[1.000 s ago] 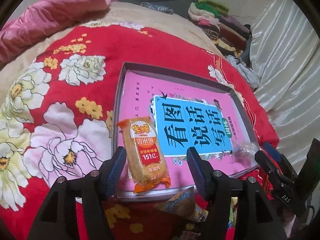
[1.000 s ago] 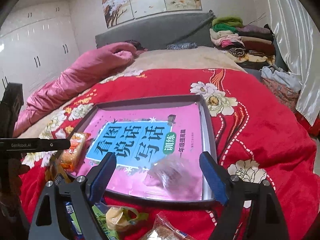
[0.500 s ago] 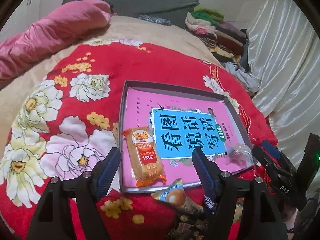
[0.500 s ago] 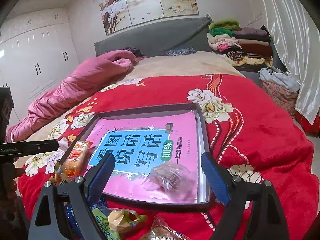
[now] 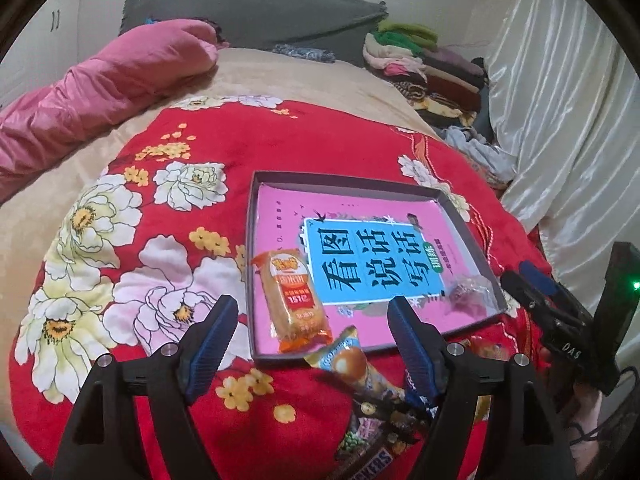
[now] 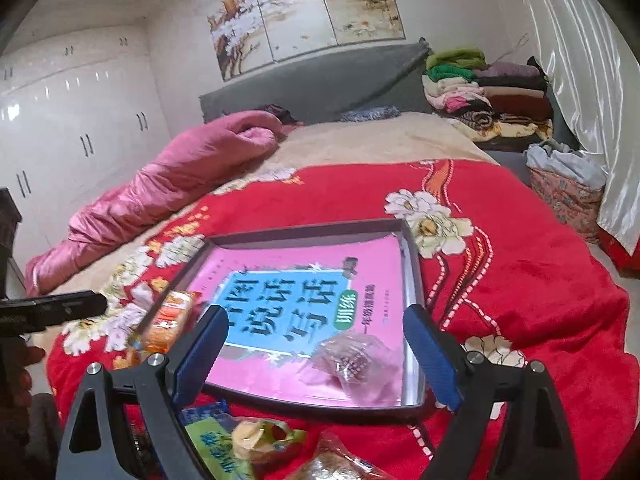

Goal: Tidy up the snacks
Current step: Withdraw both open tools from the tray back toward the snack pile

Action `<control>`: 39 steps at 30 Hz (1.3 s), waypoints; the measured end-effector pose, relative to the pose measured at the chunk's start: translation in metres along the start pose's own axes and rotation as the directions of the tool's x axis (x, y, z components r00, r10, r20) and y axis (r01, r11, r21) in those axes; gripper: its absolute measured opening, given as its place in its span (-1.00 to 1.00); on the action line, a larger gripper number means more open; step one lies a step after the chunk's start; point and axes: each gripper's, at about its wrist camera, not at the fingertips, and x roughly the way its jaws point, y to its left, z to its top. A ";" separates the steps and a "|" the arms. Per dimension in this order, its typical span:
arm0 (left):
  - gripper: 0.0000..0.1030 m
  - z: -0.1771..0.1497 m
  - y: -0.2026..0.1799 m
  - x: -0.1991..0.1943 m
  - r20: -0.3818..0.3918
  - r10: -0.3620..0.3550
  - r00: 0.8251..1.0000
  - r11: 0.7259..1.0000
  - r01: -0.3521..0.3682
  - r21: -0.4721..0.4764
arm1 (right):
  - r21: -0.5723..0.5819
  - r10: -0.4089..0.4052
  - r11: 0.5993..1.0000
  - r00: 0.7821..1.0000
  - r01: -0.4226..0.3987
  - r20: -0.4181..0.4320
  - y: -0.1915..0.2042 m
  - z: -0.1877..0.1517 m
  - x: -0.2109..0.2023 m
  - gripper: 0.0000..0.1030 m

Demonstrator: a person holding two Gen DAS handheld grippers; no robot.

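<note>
Since 1.0 s ago both grippers have drawn back from the tray (image 5: pixel 466 222): in the left wrist view it sits farther off and the loose snacks on the near side have come into view. Left gripper (image 5: pixel 312 344) jaws spread wide, nothing between them; right gripper (image 6: pixel 316 354) likewise wide and empty. Orange cake packet (image 5: pixel 294 300) lies unmoved in the tray's near-left corner, on the pink book (image 5: pixel 372 264) lining it; its left edge is close to the left wall. Clear-wrapped candy (image 6: pixel 352 360) rests in the near-right corner, close to the right wall. The rest of the book cover, middle and far end, is bare. Outside the near rim on the red floral blanket (image 5: pixel 280 148): a blue-and-gold packet (image 5: pixel 352 364) whose tip overlaps the rim, a Snickers bar (image 5: pixel 368 466) below it, and green-wrapped items (image 6: pixel 256 440) in the right wrist view. Pink quilt (image 6: pixel 168 176) lies well apart, toward the headboard.
</note>
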 end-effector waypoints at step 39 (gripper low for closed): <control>0.53 -0.056 -0.024 -0.014 -0.079 -0.020 0.997 0.989 0.031 0.142 | -0.019 -0.075 0.997 0.996 0.074 -0.055 0.025 -0.033 -0.040 0.79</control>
